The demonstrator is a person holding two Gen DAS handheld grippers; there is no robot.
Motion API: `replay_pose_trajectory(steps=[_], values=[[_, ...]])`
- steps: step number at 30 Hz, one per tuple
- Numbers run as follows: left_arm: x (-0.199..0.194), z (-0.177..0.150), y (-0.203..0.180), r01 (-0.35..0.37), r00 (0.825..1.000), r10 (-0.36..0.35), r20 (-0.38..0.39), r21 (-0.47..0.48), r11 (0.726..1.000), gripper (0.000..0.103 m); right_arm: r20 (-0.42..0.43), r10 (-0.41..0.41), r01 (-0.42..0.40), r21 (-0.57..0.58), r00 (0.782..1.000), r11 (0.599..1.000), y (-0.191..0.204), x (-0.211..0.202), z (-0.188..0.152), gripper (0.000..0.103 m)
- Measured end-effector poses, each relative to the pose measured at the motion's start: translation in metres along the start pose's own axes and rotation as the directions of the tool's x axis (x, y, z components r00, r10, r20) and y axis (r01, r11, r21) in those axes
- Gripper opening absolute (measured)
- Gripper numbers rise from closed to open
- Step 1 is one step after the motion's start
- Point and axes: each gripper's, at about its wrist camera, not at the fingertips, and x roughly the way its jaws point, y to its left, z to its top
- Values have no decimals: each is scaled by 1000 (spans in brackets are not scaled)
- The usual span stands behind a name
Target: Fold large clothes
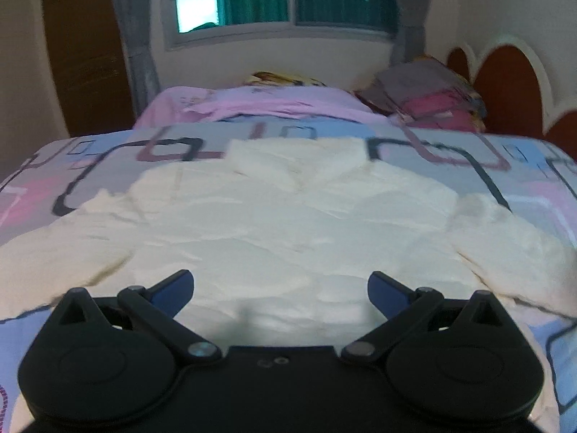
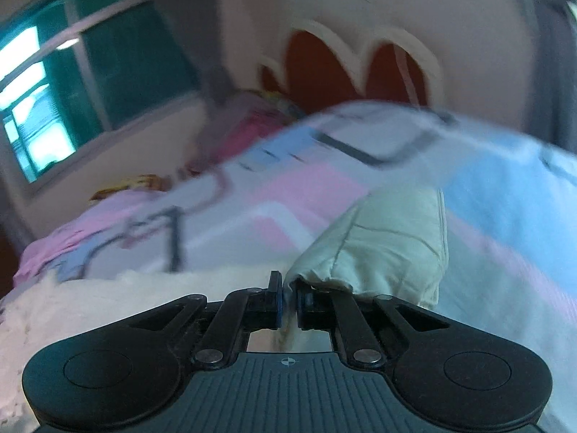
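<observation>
Only the right gripper (image 2: 288, 301) pinches the cream garment's (image 1: 288, 223) sleeve; left gripper (image 1: 280, 287) jaws gape.

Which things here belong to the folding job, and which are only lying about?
For the job: cream garment; left gripper, jaws open; right gripper, jaws shut on the garment's sleeve.
Lying about: patterned bedspread; pink sheet; pillows.

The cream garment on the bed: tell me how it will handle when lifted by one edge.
The cream garment will probably be floppy: it lies creased and follows the patterned bedspread. Expect it to drape and trail where the right gripper pinches it, since the sleeve already sags from the shut jaws. It looks thick and fluffy, so perhaps somewhat bulky to fold.
</observation>
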Motion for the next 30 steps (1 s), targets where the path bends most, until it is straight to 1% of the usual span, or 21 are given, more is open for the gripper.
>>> replay_pose_trajectory(steps=[4, 5, 8, 12, 15, 18, 22, 25, 28, 29, 30], values=[[2, 5, 35, 26, 1000, -25, 15, -57, 998, 100, 30, 94, -88, -141, 995, 986, 75, -10, -1, 7], [3, 6, 45, 58, 998, -58, 3, -85, 995, 98, 29, 114, -107, -172, 993, 979, 93, -10, -3, 7], [6, 7, 69, 116, 993, -116, 3, -109, 987, 95, 6, 172, -165, -242, 985, 956, 154, -7, -16, 7], [9, 3, 101, 165, 986, -167, -1, -121, 979, 94, -54, 245, -249, -323, 968, 913, 228, -6, -45, 7], [12, -2, 128, 196, 980, -199, -7, -143, 970, 93, -122, 294, -318, -390, 948, 864, 286, -3, -79, 7], [13, -9, 153, 202, 978, -208, -14, -171, 964, 93, -191, 326, -377, -429, 926, 821, 331, 4, -115, 7], [15, -16, 178, 206, 976, -214, -23, -193, 959, 93, -262, 351, -437, -493, 899, 752, 377, 7, -157, 7], [16, -19, 191, 216, 974, -225, -24, -202, 955, 93, -315, 362, -478, -508, 877, 717, 395, 14, -180, 7], [21, -21, 197, 228, 970, -240, -35, -210, 951, 93, -353, 331, -478, -528, 875, 702, 411, 26, -201, 7], [23, -22, 198, 233, 968, -247, -39, -213, 949, 93, -364, 302, -466, -552, 881, 692, 415, 28, -208, 10], [25, -23, 199, 241, 966, -256, -45, -218, 946, 93, -362, 274, -446, -582, 891, 680, 418, 28, -214, 17]])
